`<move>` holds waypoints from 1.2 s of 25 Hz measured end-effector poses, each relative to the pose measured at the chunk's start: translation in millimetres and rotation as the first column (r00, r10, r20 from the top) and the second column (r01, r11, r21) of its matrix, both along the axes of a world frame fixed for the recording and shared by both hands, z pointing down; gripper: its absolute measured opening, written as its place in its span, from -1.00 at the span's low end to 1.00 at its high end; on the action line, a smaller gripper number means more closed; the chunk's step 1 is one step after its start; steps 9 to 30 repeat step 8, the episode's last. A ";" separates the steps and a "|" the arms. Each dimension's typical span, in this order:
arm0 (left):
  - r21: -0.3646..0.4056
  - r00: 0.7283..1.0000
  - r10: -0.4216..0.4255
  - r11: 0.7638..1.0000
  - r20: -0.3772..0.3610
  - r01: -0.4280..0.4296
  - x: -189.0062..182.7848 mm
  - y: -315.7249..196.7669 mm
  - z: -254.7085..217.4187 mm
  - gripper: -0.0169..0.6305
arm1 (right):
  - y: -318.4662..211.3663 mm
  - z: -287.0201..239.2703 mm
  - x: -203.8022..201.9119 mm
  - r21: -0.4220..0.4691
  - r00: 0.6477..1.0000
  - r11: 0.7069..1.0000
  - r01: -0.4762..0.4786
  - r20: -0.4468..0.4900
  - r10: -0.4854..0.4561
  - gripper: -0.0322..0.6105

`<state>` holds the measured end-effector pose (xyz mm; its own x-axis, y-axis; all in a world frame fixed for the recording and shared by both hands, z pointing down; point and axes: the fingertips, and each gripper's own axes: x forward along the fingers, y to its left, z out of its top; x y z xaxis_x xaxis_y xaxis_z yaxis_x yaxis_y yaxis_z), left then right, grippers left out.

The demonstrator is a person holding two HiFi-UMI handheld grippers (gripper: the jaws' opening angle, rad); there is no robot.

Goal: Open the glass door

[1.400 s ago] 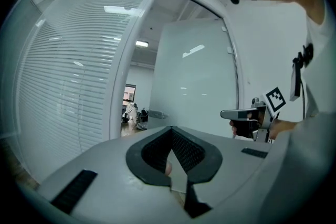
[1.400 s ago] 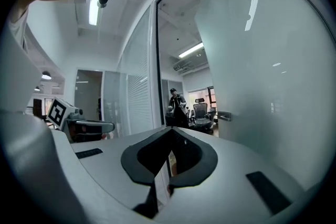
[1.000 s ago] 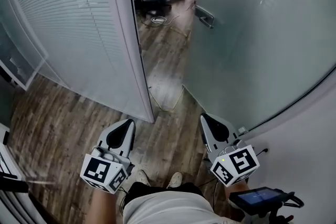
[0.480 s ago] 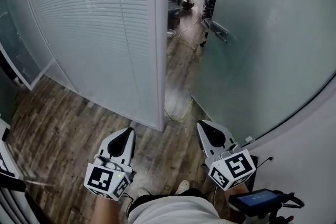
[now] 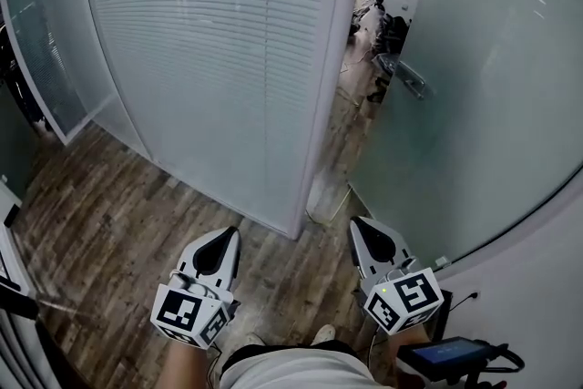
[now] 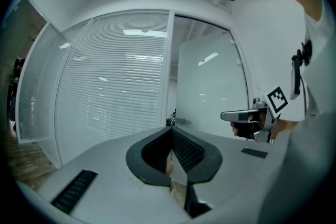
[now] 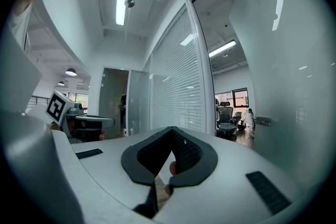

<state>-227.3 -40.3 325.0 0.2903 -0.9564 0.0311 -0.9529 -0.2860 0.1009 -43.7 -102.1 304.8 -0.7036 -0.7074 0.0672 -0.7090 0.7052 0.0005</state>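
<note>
Hanging back low with left gripper (image 5: 221, 237) and right gripper (image 5: 362, 228), fingers (image 6: 185, 150) pinched together on nothing, likely clearing the already-ajar glass door (image 5: 492, 105) and lever handle (image 5: 407, 77).

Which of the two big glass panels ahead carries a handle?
The plain frosted door on the right: a metal lever handle sticks out near its edge. The left panel has slatted blinds and no handle.

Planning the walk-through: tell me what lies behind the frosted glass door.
Through the gap beside the glass door, an office chair and wood floor show. Its frosted glass and the blinded partition hide the rest.
</note>
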 end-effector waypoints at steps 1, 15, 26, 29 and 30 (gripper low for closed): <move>0.002 1.000 -0.001 1.000 0.000 0.001 -1.8 0.6 2.2 -0.95 | 0.3 2.1 -2.1 0.002 1.000 1.000 0.000 -0.001 0.000 -0.90; 0.013 1.000 0.008 1.000 -0.013 -0.008 2.1 -1.5 5.4 -0.95 | -2.3 1.8 -1.7 0.009 1.000 1.000 0.000 -0.009 0.000 -0.90; 0.013 1.000 0.008 1.000 -0.013 -0.008 2.1 -1.5 5.4 -0.95 | -2.3 1.8 -1.7 0.009 1.000 1.000 0.000 -0.009 0.000 -0.90; 0.013 1.000 0.008 1.000 -0.013 -0.008 2.1 -1.5 5.4 -0.95 | -2.3 1.8 -1.7 0.009 1.000 1.000 0.000 -0.009 0.000 -0.90; 0.013 1.000 0.008 1.000 -0.013 -0.008 2.1 -1.5 5.4 -0.95 | -2.3 1.8 -1.7 0.009 1.000 1.000 0.000 -0.009 0.000 -0.90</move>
